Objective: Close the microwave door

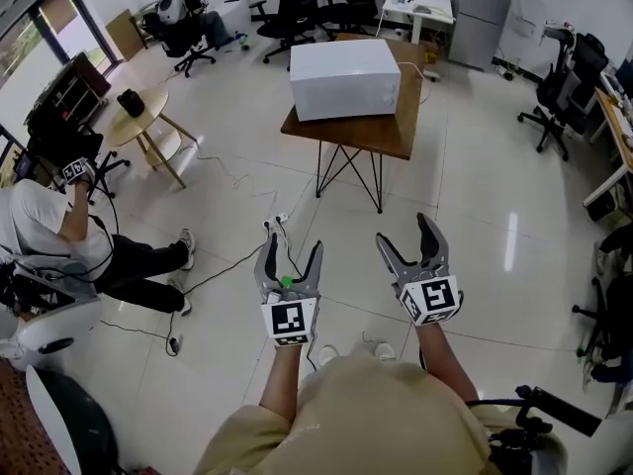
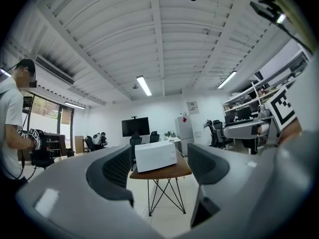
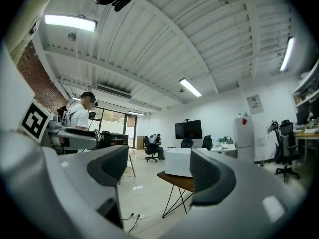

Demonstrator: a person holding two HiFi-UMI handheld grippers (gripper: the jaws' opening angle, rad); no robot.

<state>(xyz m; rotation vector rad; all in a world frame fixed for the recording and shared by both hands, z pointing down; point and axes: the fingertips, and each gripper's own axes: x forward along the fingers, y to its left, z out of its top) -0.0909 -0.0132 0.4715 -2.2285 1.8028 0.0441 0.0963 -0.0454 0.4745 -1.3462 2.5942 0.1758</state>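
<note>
Both grippers held out over the tiled floor (image 1: pixel 475 196), well short of the task's thing. The left gripper (image 1: pixel 292 245) has its jaws apart with nothing between them; the right gripper (image 1: pixel 406 234) likewise stands parted and empty. The white microwave (image 1: pixel 344 77) sits on a wooden table (image 1: pixel 396 132) with thin black legs, straight ahead and well apart from both tools. Its door is hard to read from here, possibly on a face turned away. A white power strip (image 1: pixel 277 221) with black cables lies on the floor just ahead of the left gripper. A person (image 1: pixel 59 226) is seated far left, a round side table (image 1: pixel 138 117) near them. Office chairs (image 1: pixel 297 3) stand behind the table, a fridge (image 1: pixel 485 8) at the back
</note>
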